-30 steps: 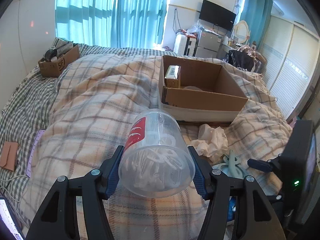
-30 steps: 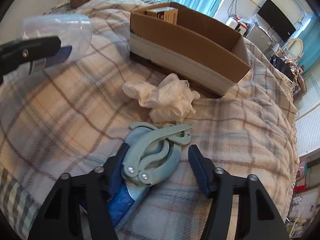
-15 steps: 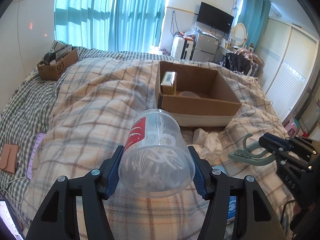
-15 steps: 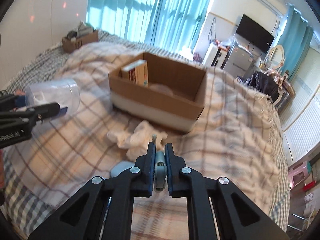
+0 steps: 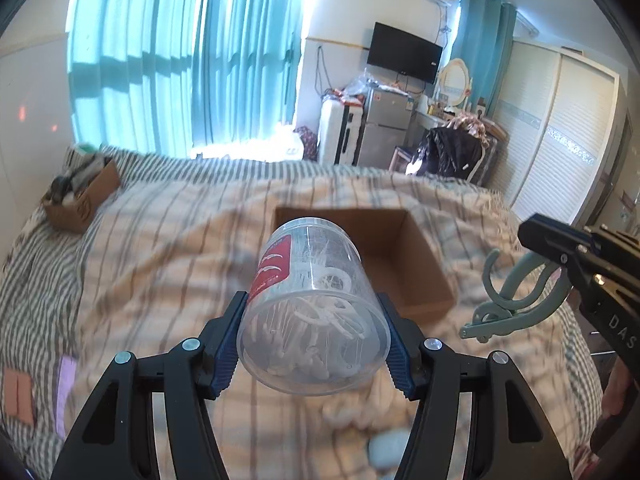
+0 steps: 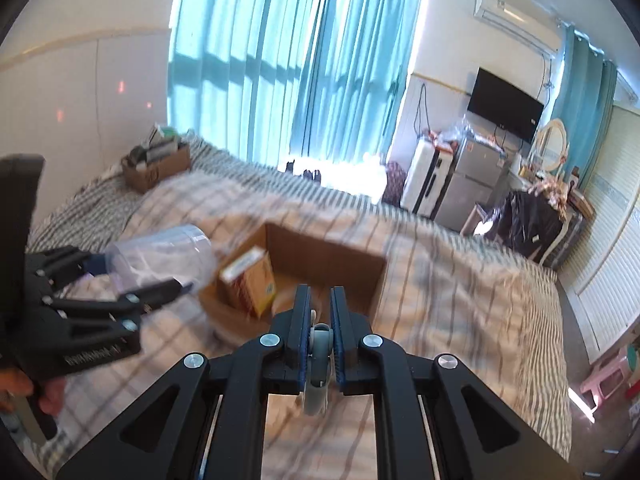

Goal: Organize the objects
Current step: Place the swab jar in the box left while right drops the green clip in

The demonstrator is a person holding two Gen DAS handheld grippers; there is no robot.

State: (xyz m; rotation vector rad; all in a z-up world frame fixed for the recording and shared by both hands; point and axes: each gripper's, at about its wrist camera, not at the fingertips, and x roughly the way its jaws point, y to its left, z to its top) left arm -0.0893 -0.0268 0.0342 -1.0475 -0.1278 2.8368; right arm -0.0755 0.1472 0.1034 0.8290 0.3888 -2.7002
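Our left tongs (image 5: 314,334) pinch a clear round plastic jar with a red label (image 5: 310,304); our right tongs (image 6: 320,322) are pressed together on a pale green plastic folding hanger (image 5: 506,300). We hold both in the air above the open brown cardboard box (image 5: 416,268), which sits mid-bed on the plaid blanket (image 5: 160,264).

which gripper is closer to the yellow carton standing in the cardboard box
Left. The left gripper, holding the clear jar, sits just beside the yellow carton; the right gripper, shut on the green hanger, is farther back.
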